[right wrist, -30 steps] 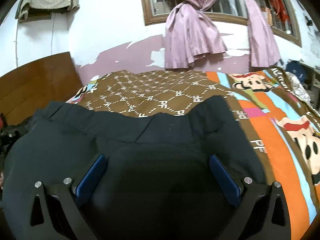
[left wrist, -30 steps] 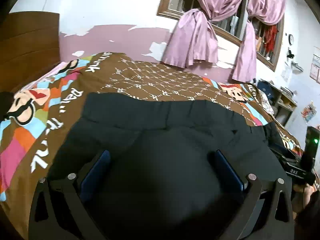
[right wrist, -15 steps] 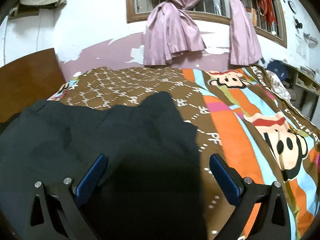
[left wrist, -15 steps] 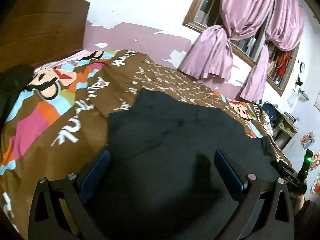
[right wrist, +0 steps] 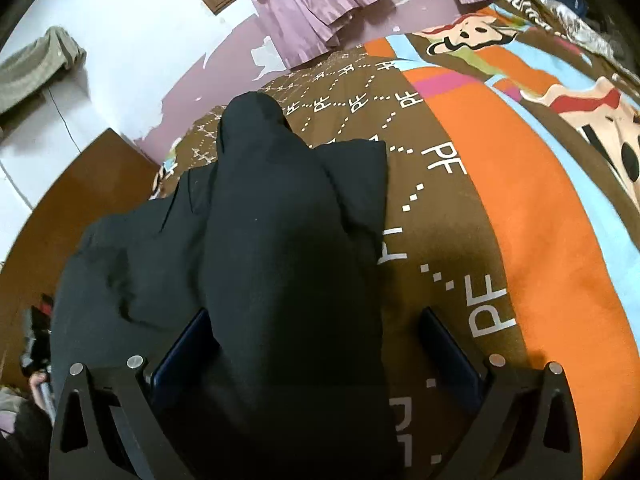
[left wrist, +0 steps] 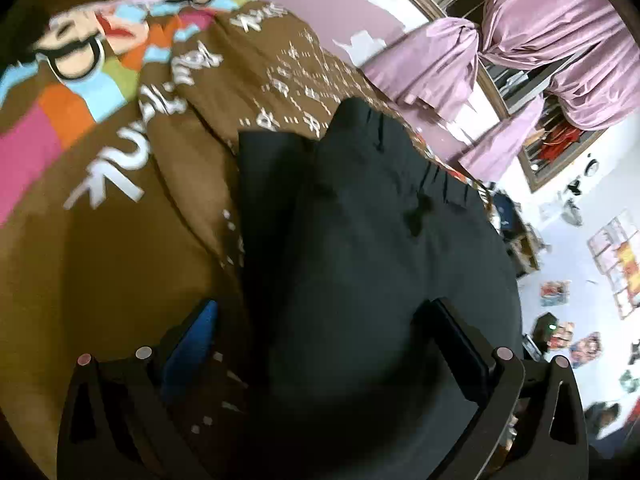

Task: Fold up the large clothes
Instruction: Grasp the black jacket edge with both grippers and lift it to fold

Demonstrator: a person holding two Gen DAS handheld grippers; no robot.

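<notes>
A large black garment (left wrist: 360, 240), trousers by its belt loops, lies on a bed with a brown, orange and cartoon-print cover (left wrist: 100, 220). My left gripper (left wrist: 324, 328) is open, its jaws wide apart over the garment's near left edge. In the right wrist view the same garment (right wrist: 280, 240) is bunched into a raised ridge that runs between the jaws. My right gripper (right wrist: 316, 332) is open over its near right edge. No cloth is clamped by either gripper.
The bed cover (right wrist: 520, 220) spreads to the right of the garment. A wooden headboard (right wrist: 80, 208) stands at the left. Pink curtains (left wrist: 540, 40) hang at a window on the far wall. Shelves and clutter (left wrist: 560, 340) fill the right side of the room.
Both grippers have swung outward and tilted. The garment, flat and wide a second ago, is now gathered narrower, with a ridge along its middle.
</notes>
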